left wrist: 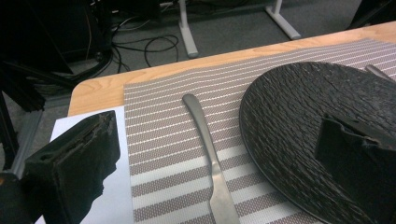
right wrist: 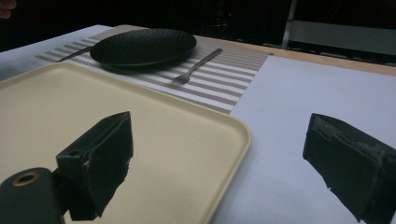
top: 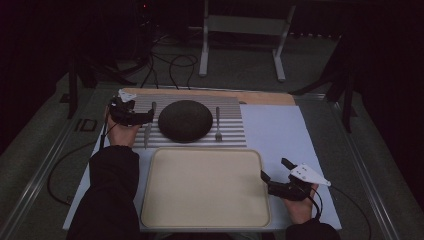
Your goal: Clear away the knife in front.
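Nothing moved yet imo: my left gripper (top: 131,116) hangs spread wide over the knife (left wrist: 208,154), which lies on the striped mat (top: 231,131) left of the plate (top: 185,120), right gripper (top: 276,173) also spread at the empty tray (top: 150,200) edge, fork (top: 218,124) untouched.

On the table (top: 300,100): mat (top: 235,107) at the back, tray (top: 150,200) in front of it, touching or nearly so. On the mat: plate (top: 185,120) in the middle, knife (top: 148,131) just left, fork (top: 218,125) just right. Left gripper (top: 145,116) at the mat's left edge, beside the knife. Right gripper (top: 274,169) at the tray's right rim.
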Tool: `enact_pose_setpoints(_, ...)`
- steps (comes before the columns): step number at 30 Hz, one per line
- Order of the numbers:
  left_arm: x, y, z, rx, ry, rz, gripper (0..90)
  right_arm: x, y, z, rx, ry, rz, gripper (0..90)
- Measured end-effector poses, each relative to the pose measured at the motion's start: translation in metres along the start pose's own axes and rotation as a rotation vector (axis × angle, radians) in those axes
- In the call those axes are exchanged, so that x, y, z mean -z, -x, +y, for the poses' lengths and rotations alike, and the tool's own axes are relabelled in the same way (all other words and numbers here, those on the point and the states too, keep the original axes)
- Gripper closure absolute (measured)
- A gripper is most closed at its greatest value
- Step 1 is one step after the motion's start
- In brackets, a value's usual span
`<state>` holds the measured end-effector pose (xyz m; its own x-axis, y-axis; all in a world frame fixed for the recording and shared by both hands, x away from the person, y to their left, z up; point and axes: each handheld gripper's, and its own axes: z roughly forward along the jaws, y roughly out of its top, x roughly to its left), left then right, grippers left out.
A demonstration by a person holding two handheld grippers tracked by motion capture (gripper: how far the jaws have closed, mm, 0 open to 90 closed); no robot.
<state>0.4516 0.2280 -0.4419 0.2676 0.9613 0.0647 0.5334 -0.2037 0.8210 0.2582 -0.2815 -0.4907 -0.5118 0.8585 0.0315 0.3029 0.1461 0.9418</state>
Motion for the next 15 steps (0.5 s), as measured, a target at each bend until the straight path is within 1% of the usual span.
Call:
enact_pose_setpoints(11,-0.006,-0.001,0.008,-0.009,-0.015,0.006,1.1,-0.002,0.000,0.001,-0.002,0.000,0.010,8.3)
enact_pose_setpoints(15,-0.011,0.000,0.010,0.000,-0.019,0.003,1.2,-0.003,0.000,0.001,-0.001,0.000,0.011,8.3)
